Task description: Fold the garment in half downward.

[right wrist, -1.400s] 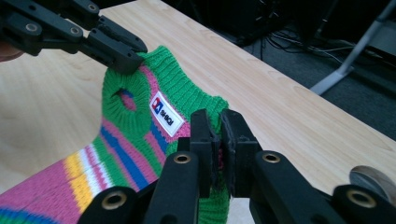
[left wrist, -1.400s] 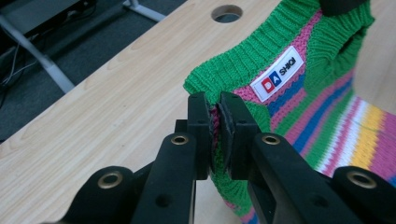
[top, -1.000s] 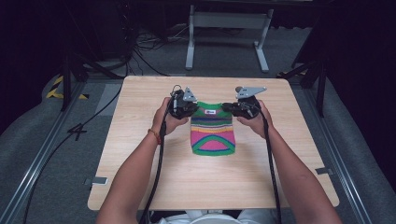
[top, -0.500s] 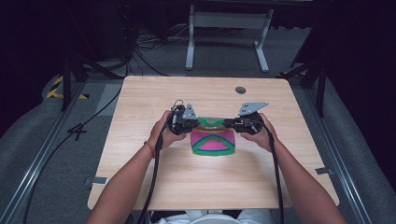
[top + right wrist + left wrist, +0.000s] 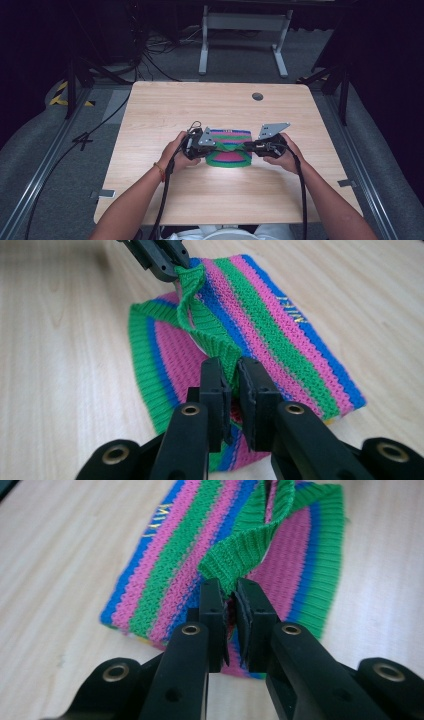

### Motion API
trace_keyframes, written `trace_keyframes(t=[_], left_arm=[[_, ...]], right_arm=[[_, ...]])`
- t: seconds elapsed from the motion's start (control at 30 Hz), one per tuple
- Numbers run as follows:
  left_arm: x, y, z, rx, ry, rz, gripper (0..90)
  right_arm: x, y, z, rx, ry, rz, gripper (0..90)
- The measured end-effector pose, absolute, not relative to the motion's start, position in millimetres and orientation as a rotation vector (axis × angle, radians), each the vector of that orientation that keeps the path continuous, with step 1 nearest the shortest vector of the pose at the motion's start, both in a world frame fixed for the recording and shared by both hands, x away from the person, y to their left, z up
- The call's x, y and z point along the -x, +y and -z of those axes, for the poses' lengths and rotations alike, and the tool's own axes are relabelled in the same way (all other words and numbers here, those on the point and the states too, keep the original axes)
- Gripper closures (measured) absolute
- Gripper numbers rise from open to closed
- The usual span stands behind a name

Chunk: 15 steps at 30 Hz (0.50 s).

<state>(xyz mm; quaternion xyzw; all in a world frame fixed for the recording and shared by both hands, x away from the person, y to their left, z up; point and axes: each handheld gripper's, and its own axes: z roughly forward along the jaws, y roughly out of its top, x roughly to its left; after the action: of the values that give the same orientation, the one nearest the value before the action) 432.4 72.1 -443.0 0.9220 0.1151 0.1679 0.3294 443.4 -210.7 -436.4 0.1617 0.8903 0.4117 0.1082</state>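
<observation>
Knit garment: a small striped knit piece (image 5: pixel 228 150) in green, pink and blue lies folded on the desk (image 5: pixel 165 110), a little nearer the person than its middle, between the two hands.
Left gripper: the left gripper (image 5: pixel 200 141) sits at the garment's left end; in the left gripper view its black fingers (image 5: pixel 212 615) are closed on the green ribbed edge (image 5: pixel 240 550), which is lifted off the fabric beneath.
Right gripper: the right gripper (image 5: pixel 260 145) sits at the garment's right end; in the right gripper view its fingers (image 5: pixel 215 385) pinch the same green ribbed band, which runs, twisted, up to the other gripper at the top of that view.
Hands: the left hand (image 5: pixel 175 152) wears a thin band at the wrist; the right hand (image 5: pixel 282 157) grips from the far side of the garment. A black cable trails from each gripper toward the person.
Writing: yellow stitched letters (image 5: pixel 156 526) sit on a pink stripe near a blue one; too blurred for me to read.
Around: a small dark round hole (image 5: pixel 257 96) marks the desk's far right part. Beyond the desk stands a grey metal frame (image 5: pixel 242 30) on grey carpet, with loose cables (image 5: pixel 150 55) to the left and a yellow-and-black striped strip (image 5: pixel 62 95) on the floor.
In the way: the grippers and hands cover both ends of the garment from above.
</observation>
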Motion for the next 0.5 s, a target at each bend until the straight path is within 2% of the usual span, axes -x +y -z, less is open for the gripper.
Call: trace_keyframes(t=[0.33,0.5], left_arm=[[-417,69,459,-2.498,0.249,-0.407,81.7],[-418,72,463,-2.492,0.249,-0.373,77.7]], right_arm=[[-427,-215,443,-0.422,2.671,-1.187,81.9],[-422,-213,453,-0.429,2.692,-1.168,79.9]])
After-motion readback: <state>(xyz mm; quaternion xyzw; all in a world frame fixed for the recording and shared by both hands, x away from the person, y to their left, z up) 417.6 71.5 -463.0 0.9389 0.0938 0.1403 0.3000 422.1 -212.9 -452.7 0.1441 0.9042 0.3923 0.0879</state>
